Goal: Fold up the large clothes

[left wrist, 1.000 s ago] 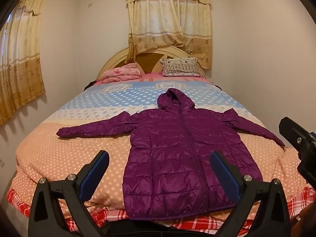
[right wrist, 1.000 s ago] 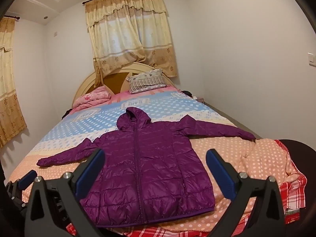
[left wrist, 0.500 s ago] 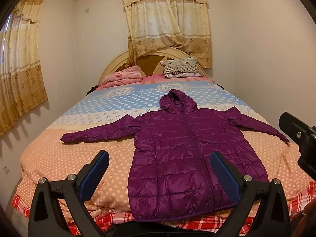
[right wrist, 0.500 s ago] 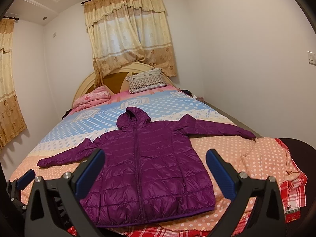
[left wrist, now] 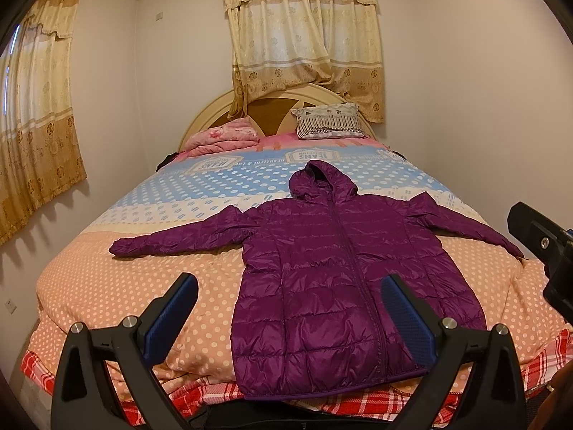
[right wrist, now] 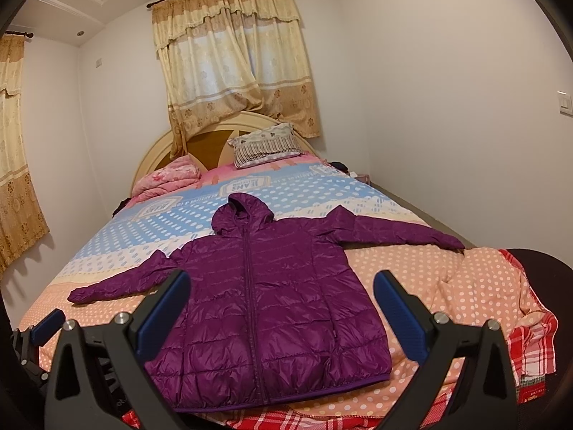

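Jacket (left wrist: 322, 268): glossy purple, quilted in horizontal bands.
Bedspread (left wrist: 125, 279): peach with white polka dots near the foot; blue with white dots farther up; pink band by the headboard.
Under-sheet (left wrist: 358, 403): red-and-white plaid.
Pillow (left wrist: 327, 122): white and dark stripes.
Folded quilt (left wrist: 222, 138): pink floral.
Curtains (left wrist: 304, 36): cream and gold, flower motifs.
Hand-held gripper pads (left wrist: 172, 313): blue on black frames.

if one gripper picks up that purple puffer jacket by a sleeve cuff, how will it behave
The purple jacket lies flat and limp on the bed, so it would probably droop and trail instead of lifting whole. Its thin quilted padding suggests it is light for its size. The glossy shell looks slippery, so the open left gripper may need a deep bite.
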The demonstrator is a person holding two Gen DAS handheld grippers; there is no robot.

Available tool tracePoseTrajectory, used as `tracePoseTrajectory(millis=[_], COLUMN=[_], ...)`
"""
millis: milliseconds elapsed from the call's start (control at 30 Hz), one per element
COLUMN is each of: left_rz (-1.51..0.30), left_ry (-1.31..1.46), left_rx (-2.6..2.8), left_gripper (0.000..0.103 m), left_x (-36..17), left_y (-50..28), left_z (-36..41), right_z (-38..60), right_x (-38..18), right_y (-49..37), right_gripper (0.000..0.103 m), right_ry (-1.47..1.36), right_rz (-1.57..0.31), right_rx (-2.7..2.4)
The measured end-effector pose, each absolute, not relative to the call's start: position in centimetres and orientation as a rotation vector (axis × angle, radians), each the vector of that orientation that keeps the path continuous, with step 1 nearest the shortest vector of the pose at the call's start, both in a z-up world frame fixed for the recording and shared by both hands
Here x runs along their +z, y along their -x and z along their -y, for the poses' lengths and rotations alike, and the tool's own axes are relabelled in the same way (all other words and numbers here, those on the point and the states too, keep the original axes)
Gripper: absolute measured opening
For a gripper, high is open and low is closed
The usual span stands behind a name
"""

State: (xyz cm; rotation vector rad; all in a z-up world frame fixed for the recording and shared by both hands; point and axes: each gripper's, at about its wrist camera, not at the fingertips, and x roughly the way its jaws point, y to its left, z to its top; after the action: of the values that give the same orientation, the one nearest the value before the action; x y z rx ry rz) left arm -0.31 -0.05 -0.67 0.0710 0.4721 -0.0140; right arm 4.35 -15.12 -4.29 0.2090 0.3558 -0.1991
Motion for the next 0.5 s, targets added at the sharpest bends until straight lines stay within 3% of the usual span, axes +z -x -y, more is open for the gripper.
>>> tracePoseTrajectory(millis=[500], left_rz=[-0.474], left_ry=[-0.069], left_rx=[-0.014], left_gripper=[0.102], left_x=[-0.82], left_y=[0.34], left_z=[0.12], right_z=[15.06], right_x=[-4.37], right_y=[-4.41], right_gripper=[0.103], right_ry=[-0.21], right_rz=[-0.357], right_rx=[-0.2])
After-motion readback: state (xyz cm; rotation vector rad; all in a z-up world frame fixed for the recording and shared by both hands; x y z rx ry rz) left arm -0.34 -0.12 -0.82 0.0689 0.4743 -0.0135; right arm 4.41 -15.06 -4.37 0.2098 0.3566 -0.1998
